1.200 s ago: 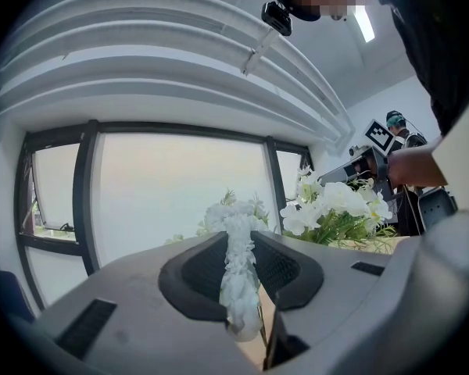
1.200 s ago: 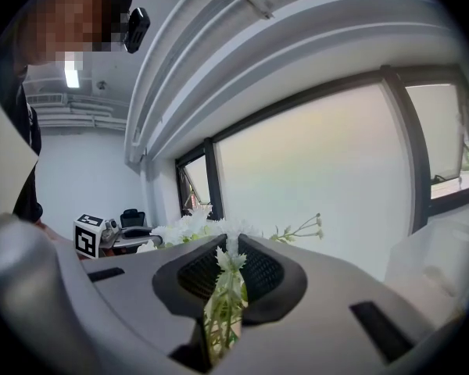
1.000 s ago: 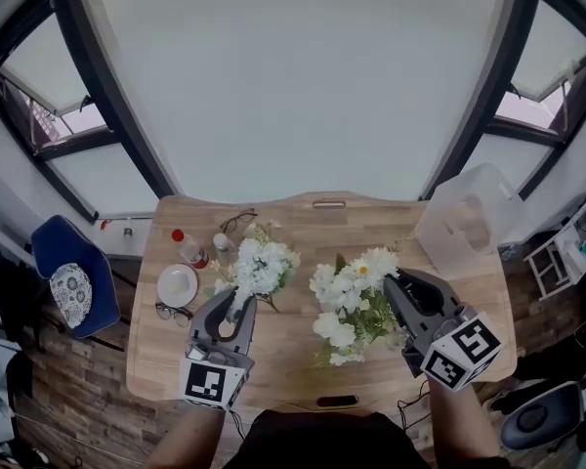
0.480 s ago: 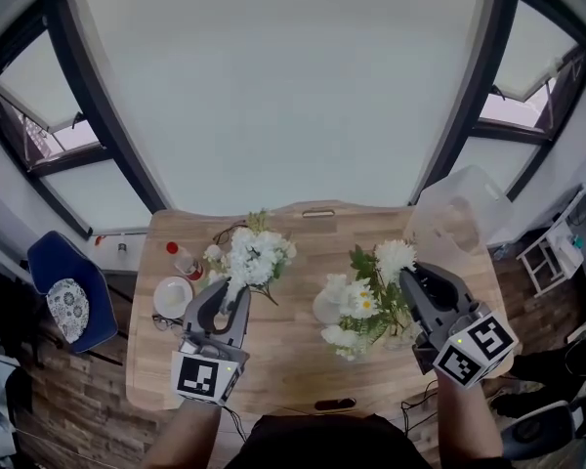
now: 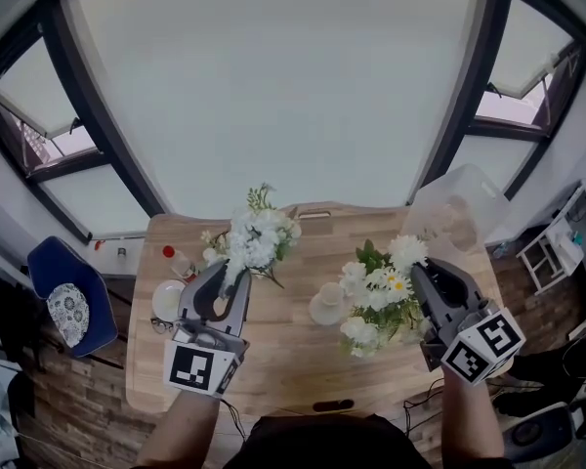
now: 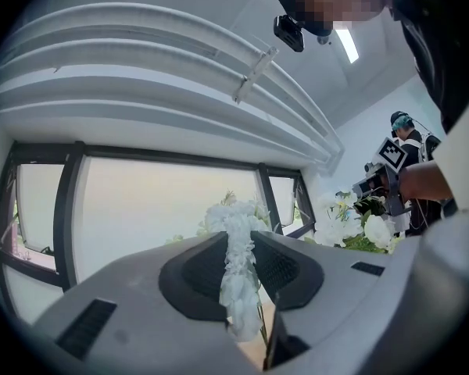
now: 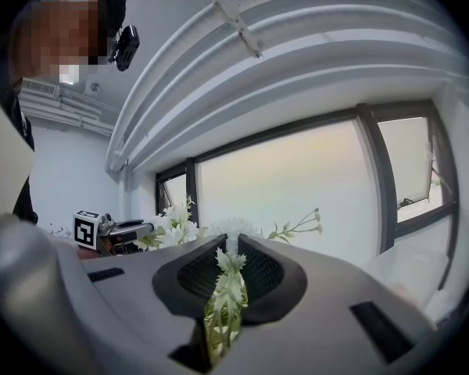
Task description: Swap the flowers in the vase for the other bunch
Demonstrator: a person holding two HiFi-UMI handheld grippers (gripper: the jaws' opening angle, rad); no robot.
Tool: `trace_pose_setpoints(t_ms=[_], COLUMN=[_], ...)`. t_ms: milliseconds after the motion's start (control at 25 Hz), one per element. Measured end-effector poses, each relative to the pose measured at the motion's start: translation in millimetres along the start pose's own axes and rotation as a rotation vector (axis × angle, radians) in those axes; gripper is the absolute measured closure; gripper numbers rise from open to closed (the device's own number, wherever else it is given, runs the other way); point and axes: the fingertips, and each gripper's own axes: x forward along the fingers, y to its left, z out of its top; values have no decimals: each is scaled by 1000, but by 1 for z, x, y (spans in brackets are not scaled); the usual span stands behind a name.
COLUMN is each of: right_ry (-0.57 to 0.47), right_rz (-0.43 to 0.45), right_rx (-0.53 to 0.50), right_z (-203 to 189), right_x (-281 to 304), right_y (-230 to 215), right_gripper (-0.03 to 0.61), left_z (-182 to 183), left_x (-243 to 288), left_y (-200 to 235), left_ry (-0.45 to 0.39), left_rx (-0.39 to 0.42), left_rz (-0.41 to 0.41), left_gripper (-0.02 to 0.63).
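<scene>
A small white vase (image 5: 325,307) stands on the wooden table (image 5: 283,360) between the two bunches, with no stems in it. My left gripper (image 5: 225,283) is shut on the stem of a white flower bunch (image 5: 255,238), held up in the air left of the vase. The same stem (image 6: 238,276) runs between its pads. My right gripper (image 5: 421,274) is shut on the stems of a bunch of white daisies and green leaves (image 5: 375,293), held just right of the vase. Those stems (image 7: 223,303) sit pinched between its pads.
A red-capped bottle (image 5: 179,260), a white dish (image 5: 167,300) and glasses (image 5: 162,326) lie at the table's left. A translucent plastic box (image 5: 459,213) stands at the back right. A dark flat object (image 5: 330,405) lies at the front edge. A blue chair (image 5: 64,296) is beyond the left side.
The right gripper has drawn the daisy bunch up and to the right, uncovering the vase. The left gripper has raised the white bunch higher above the table.
</scene>
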Motion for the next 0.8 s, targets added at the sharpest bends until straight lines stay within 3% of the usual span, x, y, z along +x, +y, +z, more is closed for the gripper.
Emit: trace_pose_setpoints(t_ms=[800], right_ry=[-6], right_rz=[-88], right_rx=[23], right_z=[-13], right_x=[-36], right_y=[-62], right_gripper=[514], left_z=[33], left_x=[56], left_y=[-51], left_ry=[-37], left_rx=[-1], left_rz=[-98], left_gripper=[529])
